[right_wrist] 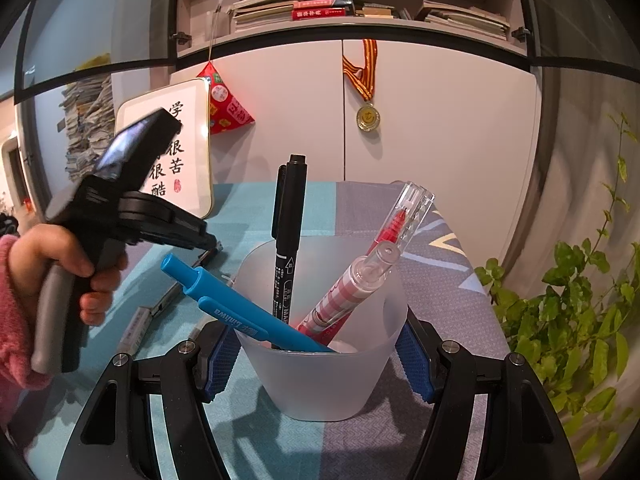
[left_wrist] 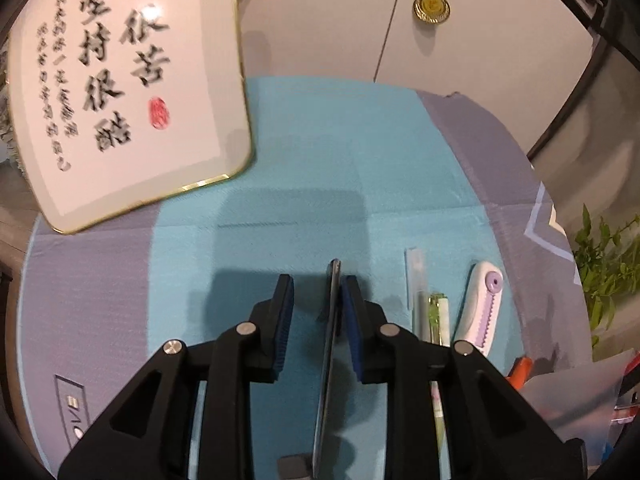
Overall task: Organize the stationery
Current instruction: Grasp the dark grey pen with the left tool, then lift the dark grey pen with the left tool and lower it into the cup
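Your left gripper [left_wrist: 316, 316], jaws parted, straddles a thin dark item [left_wrist: 330, 344] of unclear identity, lower centre. Your right gripper [right_wrist: 320, 360] clasps the frosted cup [right_wrist: 324, 384] holding a blue pen [right_wrist: 240, 312], black marker [right_wrist: 288, 232] and red pen [right_wrist: 360, 280].

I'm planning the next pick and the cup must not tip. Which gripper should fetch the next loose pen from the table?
Left. The left gripper stands open over the table with a thin dark pen between its jaws, touching only one pad. The right gripper is shut on the frosted cup holding the pens, so it is occupied.
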Tool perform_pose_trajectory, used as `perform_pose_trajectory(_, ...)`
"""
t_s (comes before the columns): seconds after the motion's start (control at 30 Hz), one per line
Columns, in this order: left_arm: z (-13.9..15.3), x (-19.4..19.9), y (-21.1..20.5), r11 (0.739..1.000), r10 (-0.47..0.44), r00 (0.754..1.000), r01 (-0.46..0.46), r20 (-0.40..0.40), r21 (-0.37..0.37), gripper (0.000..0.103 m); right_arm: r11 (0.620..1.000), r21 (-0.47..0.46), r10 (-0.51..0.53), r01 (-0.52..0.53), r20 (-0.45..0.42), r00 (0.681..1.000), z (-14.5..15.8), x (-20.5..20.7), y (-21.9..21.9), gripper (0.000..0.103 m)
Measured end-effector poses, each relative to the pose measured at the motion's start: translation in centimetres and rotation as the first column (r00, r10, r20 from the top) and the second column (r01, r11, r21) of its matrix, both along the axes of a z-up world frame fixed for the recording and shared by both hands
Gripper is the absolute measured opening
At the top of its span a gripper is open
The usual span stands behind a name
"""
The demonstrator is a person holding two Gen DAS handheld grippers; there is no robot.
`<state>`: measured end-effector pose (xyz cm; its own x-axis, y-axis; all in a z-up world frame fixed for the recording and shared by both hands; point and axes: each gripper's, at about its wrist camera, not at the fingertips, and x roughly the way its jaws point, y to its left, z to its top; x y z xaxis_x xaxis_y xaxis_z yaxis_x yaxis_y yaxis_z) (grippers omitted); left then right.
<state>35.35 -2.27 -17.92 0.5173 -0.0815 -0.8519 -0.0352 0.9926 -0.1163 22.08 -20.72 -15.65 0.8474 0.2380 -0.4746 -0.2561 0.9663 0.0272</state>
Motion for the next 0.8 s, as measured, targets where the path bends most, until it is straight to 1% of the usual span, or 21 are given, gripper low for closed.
perform_pose_trajectory(0.07, 0.0, -0.1, -0.3, 1.0, 0.003, 1.0, -0.003, 0.017, 0.027, 0.024, 1.0, 0.003, 0.001, -0.001, 0.0, 1.0, 0.0, 0.0, 0.0, 0.071)
perform_pose_trajectory(0.2, 0.1, -0.1, 0.5, 1.0, 0.008, 1.0, -0.008, 0.01, 0.02, 0.023, 1.0, 0.006, 0.002, -0.002, 0.0, 1.0, 0.0, 0.0, -0.1, 0.071)
perform_pose_trajectory(0.3, 0.1, 0.4, 0.1, 0.999, 0.008, 1.0, -0.008, 0.009, 0.038, 0.022, 1.0, 0.006, 0.002, -0.002, 0.0, 1.0, 0.0, 0.0, -0.1, 0.071)
perform_pose_trajectory(0.33, 0.1, 0.4, -0.2, 0.999, 0.007, 1.0, -0.008, 0.01, 0.046, 0.018, 1.0, 0.006, 0.002, -0.002, 0.0, 1.0, 0.0, 0.0, -0.1, 0.071)
perform_pose_trajectory(0.37, 0.1, 0.7, -0.4, 0.999, 0.004, 1.0, -0.005, 0.009, 0.051, 0.01, 1.0, 0.006, 0.002, -0.002, 0.0, 1.0, 0.0, 0.0, -0.1, 0.071)
perform_pose_trajectory(0.4, 0.1, 0.7, -0.6, 0.999, -0.002, 1.0, 0.002, 0.006, 0.052, 0.01, 1.0, 0.006, 0.002, -0.002, 0.0, 1.0, 0.0, 0.0, -0.1, 0.071)
perform_pose_trajectory(0.47, 0.4, 0.4, -0.5, 1.0, -0.008, 1.0, 0.008, -0.001, 0.029, 0.009, 1.0, 0.006, 0.002, -0.002, 0.0, 1.0, 0.0, 0.0, -0.1, 0.071)
perform_pose_trajectory(0.57, 1.7, -0.6, -0.3, 1.0, -0.01, 0.999, 0.009, 0.041, 0.028, 0.009, 1.0, 0.006, 0.002, -0.002, 0.0, 1.0, 0.0, 0.0, -0.1, 0.071)
perform_pose_trajectory(0.63, 2.6, -1.5, -0.1, 1.0, -0.013, 0.998, 0.012, 0.062, 0.012, 0.009, 1.0, 0.006, 0.002, -0.002, 0.0, 1.0, 0.0, 0.0, -0.1, 0.071)
perform_pose_trajectory(0.8, 6.7, -4.8, 0.2, 0.998, -0.029, 0.987, 0.037, 0.156, -0.049, 0.009, 1.0, 0.005, 0.002, -0.002, 0.0, 1.0, 0.0, 0.0, -0.1, 0.071)
